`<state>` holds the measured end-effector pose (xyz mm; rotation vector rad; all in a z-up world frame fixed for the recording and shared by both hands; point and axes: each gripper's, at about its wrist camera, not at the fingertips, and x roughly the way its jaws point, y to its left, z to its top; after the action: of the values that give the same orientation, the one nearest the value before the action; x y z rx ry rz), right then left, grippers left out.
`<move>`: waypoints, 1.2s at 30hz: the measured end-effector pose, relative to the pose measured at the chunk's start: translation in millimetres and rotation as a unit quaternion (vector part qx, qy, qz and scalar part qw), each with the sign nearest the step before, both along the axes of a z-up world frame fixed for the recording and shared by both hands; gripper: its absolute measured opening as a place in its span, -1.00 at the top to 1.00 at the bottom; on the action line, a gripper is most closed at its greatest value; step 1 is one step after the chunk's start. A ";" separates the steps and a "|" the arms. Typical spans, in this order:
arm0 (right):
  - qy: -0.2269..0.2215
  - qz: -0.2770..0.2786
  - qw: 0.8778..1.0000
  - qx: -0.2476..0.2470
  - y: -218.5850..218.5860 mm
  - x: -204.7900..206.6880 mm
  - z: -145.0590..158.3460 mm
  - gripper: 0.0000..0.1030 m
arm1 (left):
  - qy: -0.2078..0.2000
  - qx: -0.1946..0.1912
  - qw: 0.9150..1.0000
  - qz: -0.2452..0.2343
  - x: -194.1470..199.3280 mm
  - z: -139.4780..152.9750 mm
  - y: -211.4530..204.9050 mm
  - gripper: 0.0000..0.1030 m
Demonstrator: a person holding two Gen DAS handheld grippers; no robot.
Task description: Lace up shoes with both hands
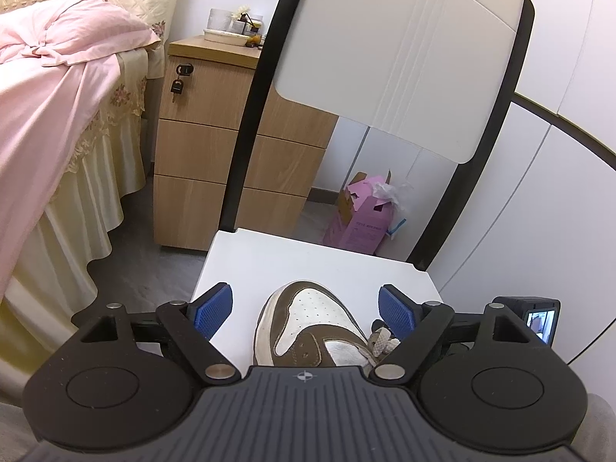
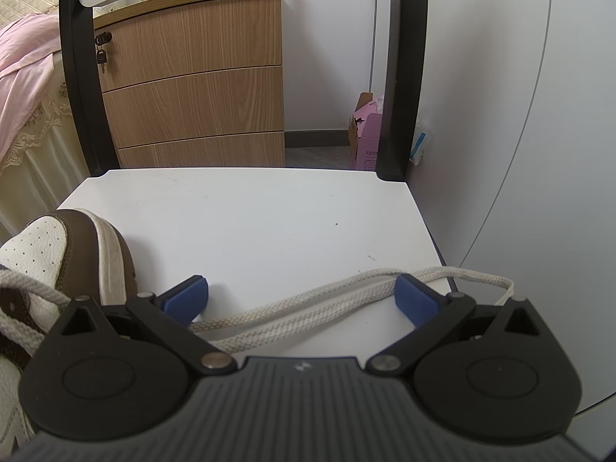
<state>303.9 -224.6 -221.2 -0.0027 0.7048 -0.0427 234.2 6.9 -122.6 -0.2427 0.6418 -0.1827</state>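
A brown and white sneaker (image 1: 308,327) rests on a white chair seat (image 1: 292,258), toe pointing away from me. My left gripper (image 1: 306,310) hangs over the toe with its blue pads spread wide on either side, touching nothing. Part of a cream lace (image 1: 381,340) bunches by the right pad. In the right wrist view the sneaker (image 2: 57,254) sits at the left edge. A long cream lace (image 2: 327,308) trails across the seat (image 2: 269,211), passing between the wide-apart pads of my right gripper (image 2: 302,300), which stands open and grips nothing.
The chair's white backrest (image 1: 404,46) and black frame (image 1: 246,115) rise just beyond the seat. Behind stand a wooden drawer cabinet (image 1: 215,146), a bed with pink bedding (image 1: 57,77), and a pink carton (image 1: 362,215) on the floor by the white wall. The other gripper's camera (image 1: 539,319) shows at right.
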 end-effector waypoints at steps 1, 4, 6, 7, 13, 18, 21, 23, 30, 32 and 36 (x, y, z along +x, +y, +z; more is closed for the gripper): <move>0.000 0.000 1.000 0.000 0.0 0.0 0.0 -1.00 | 0.000 0.000 1.000 0.000 -0.2 0.1 0.4 -0.66; 0.000 0.000 1.000 0.000 -0.1 0.0 0.0 -1.00 | -0.001 -0.002 1.000 0.001 -0.6 0.6 0.6 -0.67; 0.000 0.000 1.000 0.000 -0.1 0.0 0.0 -1.00 | 0.000 -0.001 1.000 0.000 -0.1 0.1 0.4 -0.67; 0.000 0.000 1.000 0.000 -0.1 0.0 0.0 -1.00 | 0.000 0.000 1.000 0.000 0.2 -0.2 0.3 -0.67; 0.000 0.000 1.000 0.000 0.0 0.0 0.0 -1.00 | 0.001 0.001 1.000 -0.003 1.5 -0.8 -1.3 -0.67; 0.000 0.000 1.000 0.000 -0.1 0.1 0.0 -1.00 | 0.001 0.001 1.000 -0.004 2.0 -0.5 -1.5 -0.67; 0.000 0.000 1.000 0.000 -0.2 0.1 0.0 -1.00 | 0.001 0.003 1.000 -0.005 1.4 -0.6 -2.3 -0.67; 0.000 0.000 1.000 0.000 -0.1 0.1 0.0 -1.00 | 0.000 0.004 1.000 -0.005 1.3 -0.6 -2.4 -0.67; 0.000 0.000 1.000 0.000 0.0 0.0 0.1 -1.00 | 0.000 0.006 1.000 -0.007 1.7 -0.7 -2.5 -0.67; 0.000 0.000 1.000 0.000 0.0 -0.1 0.1 -1.00 | 0.000 0.006 1.000 -0.008 1.6 -0.6 -2.7 -0.67; 0.000 0.000 1.000 0.000 0.0 0.0 0.1 -1.00 | -0.001 0.008 1.000 -0.008 1.4 -0.7 -2.8 -0.67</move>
<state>303.9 -224.6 -221.1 -0.0031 0.7048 -0.0431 235.6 4.1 -123.3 -0.2219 0.6427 -0.1942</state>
